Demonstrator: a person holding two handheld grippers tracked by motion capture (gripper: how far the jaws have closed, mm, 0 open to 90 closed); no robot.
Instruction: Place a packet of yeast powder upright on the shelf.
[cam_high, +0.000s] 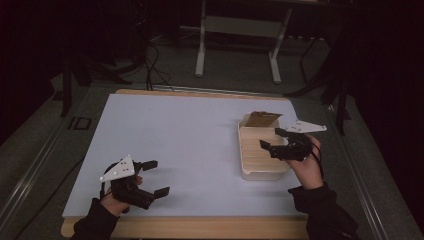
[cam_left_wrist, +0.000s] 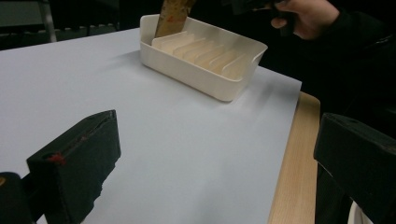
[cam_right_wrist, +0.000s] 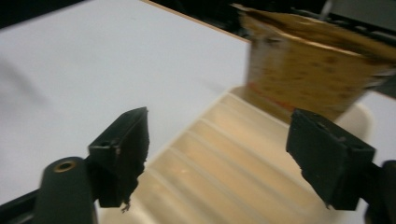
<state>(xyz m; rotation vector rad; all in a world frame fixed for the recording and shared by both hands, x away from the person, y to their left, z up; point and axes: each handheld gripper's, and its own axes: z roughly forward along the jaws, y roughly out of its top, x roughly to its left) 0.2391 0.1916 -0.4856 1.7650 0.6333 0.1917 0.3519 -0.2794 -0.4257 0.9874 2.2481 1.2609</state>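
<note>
A cream ribbed tray (cam_high: 245, 146) (cam_left_wrist: 196, 77) (cam_right_wrist: 233, 172) stands on the right half of the white table top. A brown paper packet (cam_high: 262, 118) (cam_left_wrist: 172, 16) (cam_right_wrist: 308, 74) stands upright in its far end. My right gripper (cam_high: 274, 138) (cam_right_wrist: 219, 158) hovers open over the tray's right side, jaws pointing left, nothing between them. My left gripper (cam_high: 156, 177) (cam_left_wrist: 210, 163) rests open near the table's front left, jaws pointing right toward the tray, holding nothing.
The white sheet (cam_high: 175, 140) covers a wooden table whose edge (cam_high: 200, 227) runs along the front. A grey metal stand (cam_high: 240, 30) and cables lie on the floor beyond the table. The room around is dark.
</note>
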